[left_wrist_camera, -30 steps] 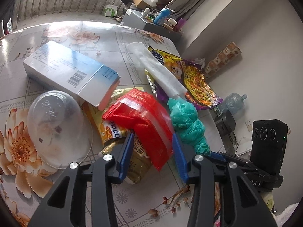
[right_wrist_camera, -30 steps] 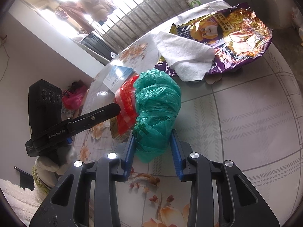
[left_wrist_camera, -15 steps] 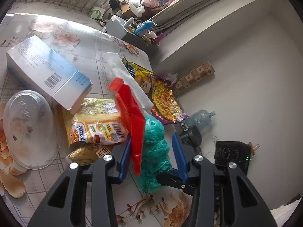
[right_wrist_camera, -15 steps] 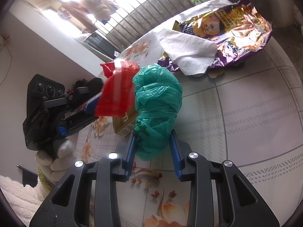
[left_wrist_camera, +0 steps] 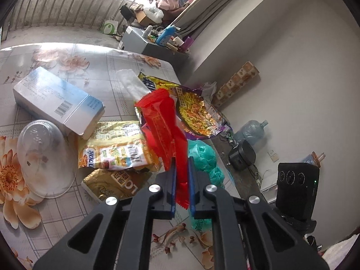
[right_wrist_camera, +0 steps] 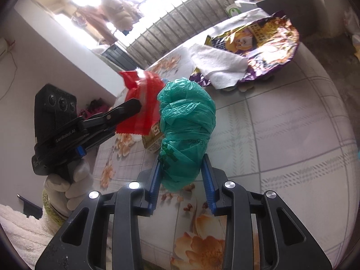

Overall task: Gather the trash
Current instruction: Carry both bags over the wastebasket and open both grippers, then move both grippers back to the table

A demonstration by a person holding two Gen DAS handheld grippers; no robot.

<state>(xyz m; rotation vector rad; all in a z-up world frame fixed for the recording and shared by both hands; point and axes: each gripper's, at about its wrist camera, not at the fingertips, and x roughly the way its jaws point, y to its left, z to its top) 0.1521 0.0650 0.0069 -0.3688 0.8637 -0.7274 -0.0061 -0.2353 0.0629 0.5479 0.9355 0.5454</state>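
A red foil wrapper (left_wrist_camera: 162, 121) stands up above the flowered table (left_wrist_camera: 67, 51), its lower end pinched between the blue pads of my left gripper (left_wrist_camera: 181, 164), whose jaws are closing on it. The right wrist view shows the same red wrapper (right_wrist_camera: 141, 103) lifted clear of the table at the left gripper's fingers (right_wrist_camera: 132, 106). My right gripper (right_wrist_camera: 181, 160) is shut on a bunched green plastic bag (right_wrist_camera: 186, 121), held just right of the wrapper. In the left wrist view the green bag (left_wrist_camera: 207, 157) shows behind my left fingers.
Litter on the table: a blue-white carton (left_wrist_camera: 56, 99), a clear plastic lid (left_wrist_camera: 42, 157), a yellow snack packet (left_wrist_camera: 112, 148), a gold packet (left_wrist_camera: 112, 184), a purple-yellow foil bag (left_wrist_camera: 193, 108) and a white paper towel (left_wrist_camera: 132, 83). The table edge runs right; a water bottle (left_wrist_camera: 252, 130) lies on the floor.
The left jaws went from wide around the red wrapper to pinched on it, and the wrapper rose off the pile and stood upright. The right gripper kept its hold on the green bag.
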